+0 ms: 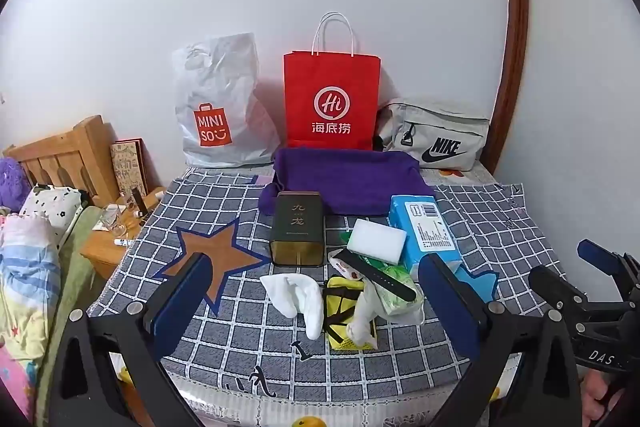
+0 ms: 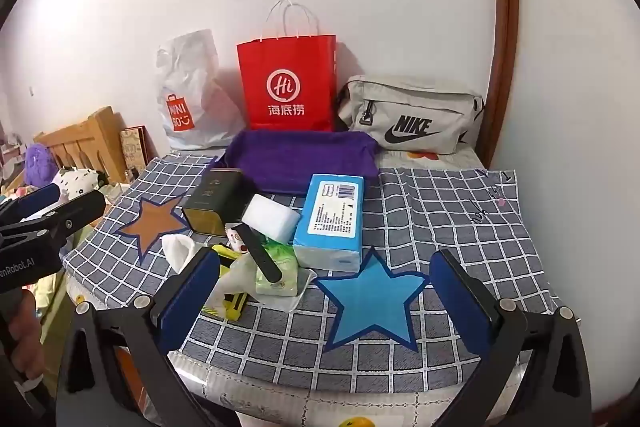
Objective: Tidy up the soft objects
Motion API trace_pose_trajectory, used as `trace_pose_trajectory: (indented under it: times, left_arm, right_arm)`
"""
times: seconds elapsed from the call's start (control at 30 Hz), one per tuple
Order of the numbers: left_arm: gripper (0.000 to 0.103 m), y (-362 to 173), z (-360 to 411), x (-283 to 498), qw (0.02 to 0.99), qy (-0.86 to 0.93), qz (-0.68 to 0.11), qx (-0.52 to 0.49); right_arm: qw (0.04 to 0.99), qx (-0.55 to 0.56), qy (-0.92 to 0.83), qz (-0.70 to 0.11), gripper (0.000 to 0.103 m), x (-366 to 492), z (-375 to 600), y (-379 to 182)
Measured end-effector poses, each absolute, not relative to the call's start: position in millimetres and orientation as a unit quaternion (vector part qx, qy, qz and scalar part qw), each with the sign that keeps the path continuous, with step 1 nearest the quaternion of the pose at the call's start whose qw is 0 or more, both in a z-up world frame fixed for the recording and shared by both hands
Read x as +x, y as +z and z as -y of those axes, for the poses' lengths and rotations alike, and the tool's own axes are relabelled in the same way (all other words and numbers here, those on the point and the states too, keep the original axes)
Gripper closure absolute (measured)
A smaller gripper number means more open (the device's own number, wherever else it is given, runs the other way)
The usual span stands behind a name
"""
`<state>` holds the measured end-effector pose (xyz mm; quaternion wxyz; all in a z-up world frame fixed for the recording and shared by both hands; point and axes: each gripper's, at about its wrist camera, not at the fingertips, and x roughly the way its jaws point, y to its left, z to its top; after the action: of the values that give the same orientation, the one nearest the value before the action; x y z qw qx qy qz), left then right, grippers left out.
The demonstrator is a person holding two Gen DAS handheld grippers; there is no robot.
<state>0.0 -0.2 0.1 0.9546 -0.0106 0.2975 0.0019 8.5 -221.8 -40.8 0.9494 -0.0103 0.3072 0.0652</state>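
On the checked cloth (image 1: 480, 223) of the table, near its front: a heap of soft things — white sock (image 1: 298, 297), yellow pouch (image 1: 340, 307), green tissue pack (image 1: 394, 285) with black strap (image 1: 378, 273) lying across, white sponge (image 1: 376, 241) leaning on blue tissue pack (image 1: 424, 227). Just behind, dark tin (image 1: 297, 229) and purple towel (image 1: 344, 183). Against the wall, upright: white plastic bag (image 1: 218, 107), red paper bag (image 1: 331, 99), grey waist bag (image 1: 436, 137), contents hidden. Left hand-held gripper (image 1: 316, 301) and right hand-held gripper (image 2: 326, 291) both spread wide, grasping nothing, hovering above the front edge.
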Motion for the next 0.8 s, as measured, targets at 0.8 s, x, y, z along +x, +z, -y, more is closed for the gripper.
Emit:
trace_pose_trajectory:
  times: [0.8]
  left_arm:
    - [0.0, 4.5, -5.7, -3.8, 0.953, 0.0, -0.302, -0.017]
  right_arm:
    - [0.951, 0.001, 0.07, -0.302, 0.0, 5.2, 221.5, -35.9]
